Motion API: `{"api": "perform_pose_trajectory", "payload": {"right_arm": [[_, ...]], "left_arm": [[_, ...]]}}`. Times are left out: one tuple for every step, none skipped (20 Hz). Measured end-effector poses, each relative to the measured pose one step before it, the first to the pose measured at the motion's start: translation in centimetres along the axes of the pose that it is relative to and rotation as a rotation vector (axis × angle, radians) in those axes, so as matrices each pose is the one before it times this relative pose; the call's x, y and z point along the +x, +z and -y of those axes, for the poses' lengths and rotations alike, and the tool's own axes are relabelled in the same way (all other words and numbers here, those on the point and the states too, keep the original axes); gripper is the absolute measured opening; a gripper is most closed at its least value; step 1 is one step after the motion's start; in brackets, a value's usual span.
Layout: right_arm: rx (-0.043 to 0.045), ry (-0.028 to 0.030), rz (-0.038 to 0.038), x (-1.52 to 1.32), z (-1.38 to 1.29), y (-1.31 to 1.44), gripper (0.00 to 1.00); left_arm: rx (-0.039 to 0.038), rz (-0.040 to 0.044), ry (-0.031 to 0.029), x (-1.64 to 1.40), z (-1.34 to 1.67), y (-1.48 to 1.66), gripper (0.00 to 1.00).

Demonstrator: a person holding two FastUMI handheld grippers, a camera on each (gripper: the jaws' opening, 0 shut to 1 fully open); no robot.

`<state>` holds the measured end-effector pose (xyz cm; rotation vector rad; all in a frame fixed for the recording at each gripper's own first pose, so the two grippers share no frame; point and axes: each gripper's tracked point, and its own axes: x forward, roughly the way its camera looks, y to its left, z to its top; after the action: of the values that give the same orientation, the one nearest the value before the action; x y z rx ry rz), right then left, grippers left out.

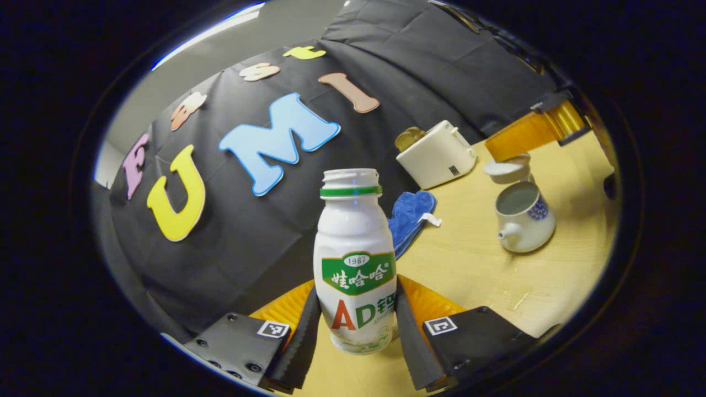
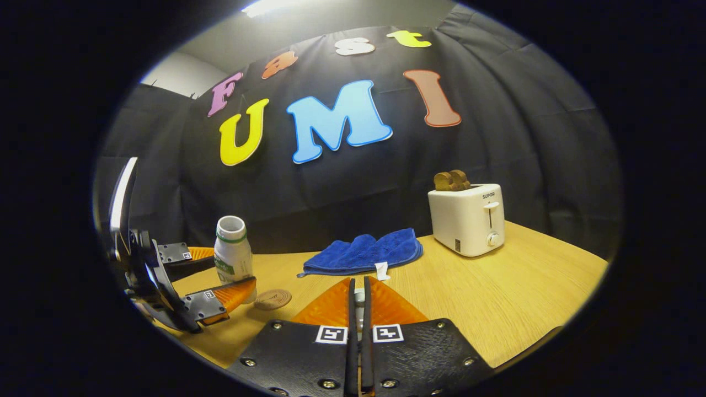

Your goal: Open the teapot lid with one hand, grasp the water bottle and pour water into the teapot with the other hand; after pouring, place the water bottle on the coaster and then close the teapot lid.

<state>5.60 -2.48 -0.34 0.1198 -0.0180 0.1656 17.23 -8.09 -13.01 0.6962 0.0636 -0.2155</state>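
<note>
Standing upright on the desk (image 1: 485, 270) in the left gripper view, the uncapped water bottle (image 1: 356, 259) sits between the jaws of the left gripper (image 1: 357, 336), which flank its lower body closely, though actual pressing cannot be told; the open teapot (image 1: 524, 216) stands off to the right with its lid (image 1: 507, 167) held just above and behind it. In the right gripper view, the right gripper (image 2: 358, 309) has its jaws narrowed on the small lid knob, while the bottle stands far left between the other gripper's fingers, a round coaster (image 2: 272, 299) just beside it.
</note>
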Motion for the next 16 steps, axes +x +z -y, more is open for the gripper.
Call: {"api": "perform_pose_trajectory", "payload": {"right_arm": [[-0.00324, 0.00960, -0.01382, 0.108, -0.400, -0.380, 0.02], [-0.00386, 0.00540, -0.00590, 0.105, -0.375, -0.199, 0.02], [-0.00725, 0.00202, -0.00388, 0.023, -0.201, -0.130, 0.02], [-0.00948, -0.00431, -0.00595, 0.096, -0.059, -0.264, 0.02], [-0.00696, -0.00787, -0.01023, 0.159, 0.153, -0.271, 0.02], [-0.00088, -0.00665, -0.01492, 0.108, 0.055, -0.465, 0.02], [0.00296, -0.00357, -0.01253, 0.105, 0.049, -0.305, 0.02], [0.00117, -0.00207, -0.00685, 0.048, 0.007, -0.088, 0.02], [-0.00193, -0.00093, -0.00229, 0.006, -0.022, -0.118, 0.02], [-0.00230, -0.00090, -0.00182, 0.026, -0.039, -0.081, 0.02], [-0.00327, -0.00171, 0.00129, -0.009, 0.024, 0.042, 0.02], [-0.00218, -0.00140, -0.00028, 0.021, -0.008, -0.041, 0.02], [-0.00114, -0.00182, -0.00490, 0.071, -0.011, -0.109, 0.02], [-0.00251, -0.00193, -0.01177, 0.105, -0.065, -0.423, 0.02], [-0.00675, -0.00195, -0.00845, -0.003, -0.084, -0.149, 0.02], [-0.01159, -0.00688, 0.00390, -0.033, -0.015, 0.045, 0.02]], "left_arm": [[-0.06327, -0.01433, 0.00684, 0.210, 0.178, -0.327, 0.79], [-0.06481, -0.00734, 0.00488, 0.365, 0.330, -0.280, 0.79], [-0.05652, -0.00407, 0.00821, 0.215, 0.034, -0.054, 0.79], [-0.04539, -0.00321, 0.00925, 0.120, -0.006, 0.010, 0.79], [-0.04619, -0.00382, 0.01191, -0.016, -0.114, -0.094, 0.79], [-0.05049, -0.00254, 0.00925, 0.078, 0.107, 0.011, 0.74], [-0.05027, 0.00094, 0.01447, 0.303, 0.039, -0.019, 0.79], [-0.04621, 0.00468, 0.01152, 0.257, 0.035, 0.073, 0.74], [-0.03878, 0.00784, 0.00948, 0.164, -0.038, 0.145, 0.79], [-0.02586, 0.00114, 0.01758, 0.133, -0.063, -0.019, 0.79], [-0.01836, 0.00365, 0.01547, 0.218, -0.078, -0.019, 0.79], [-0.01585, 0.00653, 0.00176, 0.054, 0.308, 0.077, 0.78], [-0.01347, 0.00246, 0.00104, 0.160, 0.061, 0.042, 0.78], [-0.01100, -0.00052, 0.00464, 0.330, -0.007, 0.075, 0.78], [-0.01353, -0.00326, 0.00655, 0.118, -0.015, -0.141, 0.78], [-0.01471, -0.00063, 0.00054, 0.002, 0.186, -0.041, 0.78]]}}
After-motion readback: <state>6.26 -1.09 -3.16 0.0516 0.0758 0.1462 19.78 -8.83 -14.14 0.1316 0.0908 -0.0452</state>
